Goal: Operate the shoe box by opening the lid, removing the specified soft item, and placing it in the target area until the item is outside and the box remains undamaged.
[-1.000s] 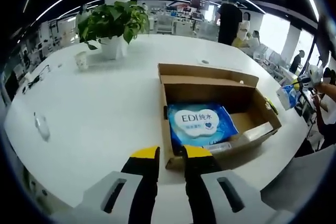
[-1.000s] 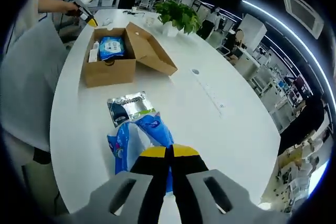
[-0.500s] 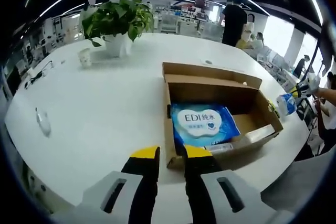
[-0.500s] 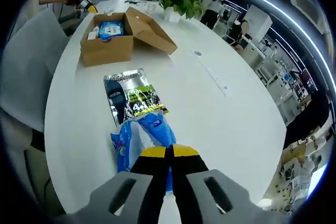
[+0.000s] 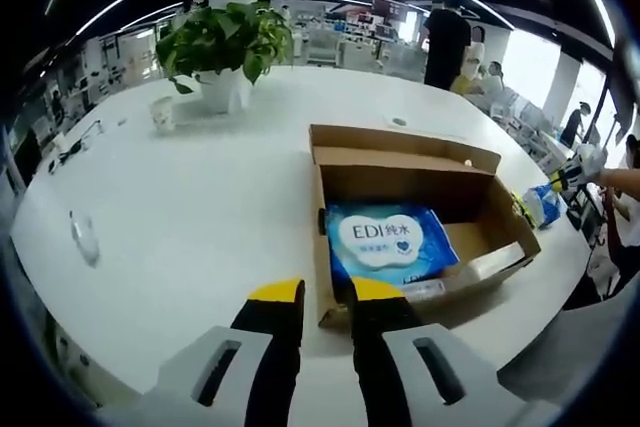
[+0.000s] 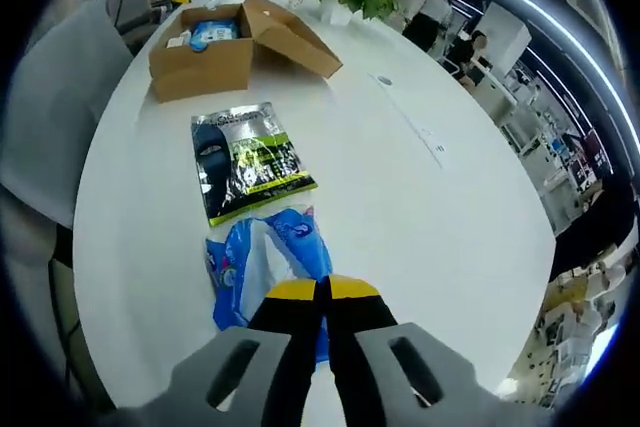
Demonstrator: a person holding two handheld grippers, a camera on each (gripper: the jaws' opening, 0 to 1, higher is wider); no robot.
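I am holding a blue pack at the bench, box open.
My right gripper [image 6: 320, 292], jaws pinching the blue soft pack [image 6: 262, 267] low in frame, risks dragging it onto the silver packet [image 6: 245, 159]; my left gripper [image 5: 325, 295], jaws narrowly parted and empty, is hovering beside the shoe box [image 5: 480, 209] wall and may crush it.

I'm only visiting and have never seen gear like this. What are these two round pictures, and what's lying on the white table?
No robot here: a person holds a two-jaw gripper in each hand, and each carries a fisheye camera looking along its jaws. In the left gripper view, the left gripper, jaws slightly apart, points at an open shoe box holding a blue wipes pack, with a potted plant behind. In the right gripper view, the right gripper is closed on a blue soft pack, beside a silver packet on the table.
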